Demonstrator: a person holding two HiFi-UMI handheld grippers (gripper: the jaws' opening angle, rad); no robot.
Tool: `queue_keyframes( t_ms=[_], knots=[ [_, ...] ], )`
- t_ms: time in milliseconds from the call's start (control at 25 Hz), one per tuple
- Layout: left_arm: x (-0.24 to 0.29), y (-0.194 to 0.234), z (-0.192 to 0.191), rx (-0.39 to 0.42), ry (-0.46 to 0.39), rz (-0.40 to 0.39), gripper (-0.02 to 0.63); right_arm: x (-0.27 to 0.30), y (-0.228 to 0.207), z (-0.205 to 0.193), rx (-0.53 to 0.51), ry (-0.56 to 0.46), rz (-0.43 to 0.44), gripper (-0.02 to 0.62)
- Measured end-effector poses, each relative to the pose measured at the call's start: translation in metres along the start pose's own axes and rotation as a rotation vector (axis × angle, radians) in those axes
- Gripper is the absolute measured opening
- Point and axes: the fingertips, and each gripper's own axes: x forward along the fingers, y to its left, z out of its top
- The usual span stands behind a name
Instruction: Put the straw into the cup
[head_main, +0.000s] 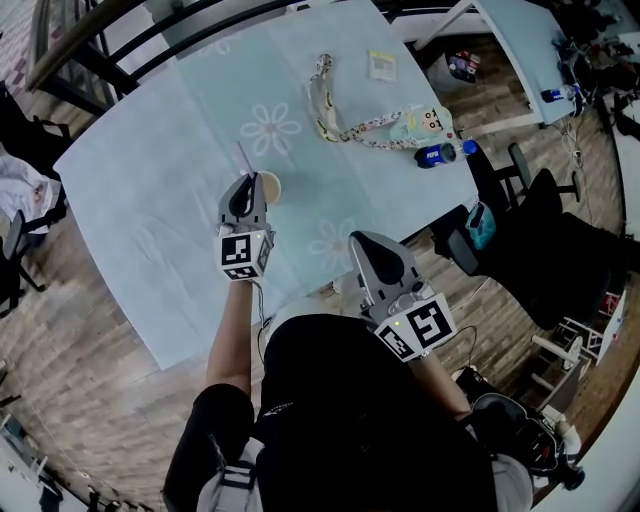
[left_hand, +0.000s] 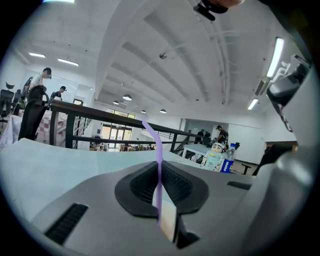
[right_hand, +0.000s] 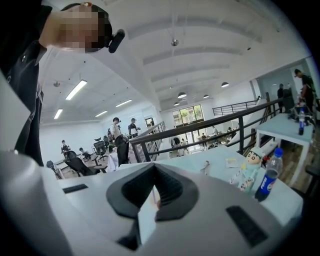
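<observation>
A thin purple straw (head_main: 242, 160) stands up between the jaws of my left gripper (head_main: 244, 180), which is shut on it. In the left gripper view the straw (left_hand: 159, 170) rises upright from the closed pads, its top bent to the left. A small tan paper cup (head_main: 269, 187) stands on the pale blue table (head_main: 150, 200), just right of the left gripper's tip. My right gripper (head_main: 363, 242) hovers over the table's near edge, right of the cup and apart from it. In the right gripper view its jaws (right_hand: 152, 166) meet with nothing held.
At the table's far side lie a patterned lanyard (head_main: 325, 105), a small card (head_main: 382, 64), a cartoon-figure pouch (head_main: 425, 124) and a blue bottle (head_main: 440, 154). Black chairs (head_main: 540, 240) stand to the right, and a dark railing (head_main: 130, 40) runs behind.
</observation>
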Motion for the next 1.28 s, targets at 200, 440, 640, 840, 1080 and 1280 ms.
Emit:
queue_keyframes(
  t_ms=[200, 440, 640, 840, 1080, 1280],
  knots=[
    [0.008, 0.008, -0.017, 0.001, 0.029, 0.028, 0.029, -0.002, -0.003, -0.003, 0.006, 0.000, -0.018, 0.008],
    [0.012, 0.008, -0.034, 0.046, 0.079, 0.015, 0.029, -0.004, -0.003, -0.008, 0.011, 0.005, -0.032, 0.008],
    [0.015, 0.011, -0.038, 0.069, 0.092, 0.039, 0.029, -0.005, -0.005, -0.010, 0.011, 0.009, -0.037, 0.008],
    [0.023, 0.014, -0.037, 0.134, 0.107, 0.064, 0.031, -0.001, -0.001, -0.008, 0.007, 0.005, -0.033, 0.008],
    [0.032, 0.019, -0.040, 0.151, 0.131, 0.082, 0.031, -0.002, -0.002, -0.011, 0.013, 0.012, -0.043, 0.008],
    [0.040, 0.018, -0.043, 0.154, 0.155, 0.075, 0.031, -0.004, -0.003, -0.011, 0.013, 0.006, -0.054, 0.008]
  ],
)
